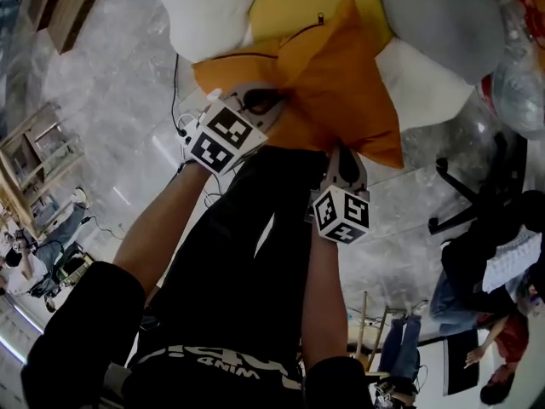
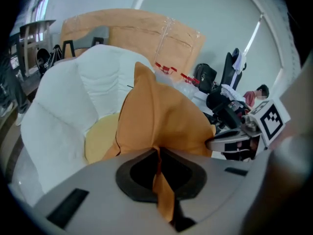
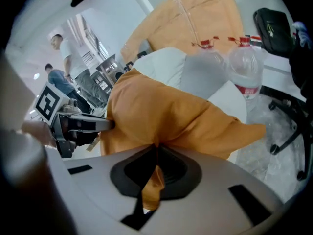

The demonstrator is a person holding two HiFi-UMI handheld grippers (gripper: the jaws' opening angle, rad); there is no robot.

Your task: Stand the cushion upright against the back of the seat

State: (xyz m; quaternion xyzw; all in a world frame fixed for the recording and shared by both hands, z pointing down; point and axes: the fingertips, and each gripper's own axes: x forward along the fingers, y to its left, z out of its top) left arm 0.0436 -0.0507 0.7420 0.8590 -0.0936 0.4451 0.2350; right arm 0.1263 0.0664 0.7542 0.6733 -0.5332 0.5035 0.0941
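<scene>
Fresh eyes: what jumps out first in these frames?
The orange cushion dominates, mid-frame in the head view, its fabric pinched by the left claw and the right claw, both shut on it. Beyond it lies the white padded seat with a yellow centre, at the top of that view.

I get the head view from above, facing steeply down past both arms; the cushion (image 1: 332, 83) and seat (image 1: 213, 15) lie along its top edge. The left gripper view rides on the left hand-held gripper (image 2: 159, 177), looks along its jaws and sits hard against the cushion, facing the seat. The right gripper view does likewise from the right hand-held gripper (image 3: 156, 173). All three views share cushion and seat. Each gripper view catches the opposite hand-held gripper at its edge.
</scene>
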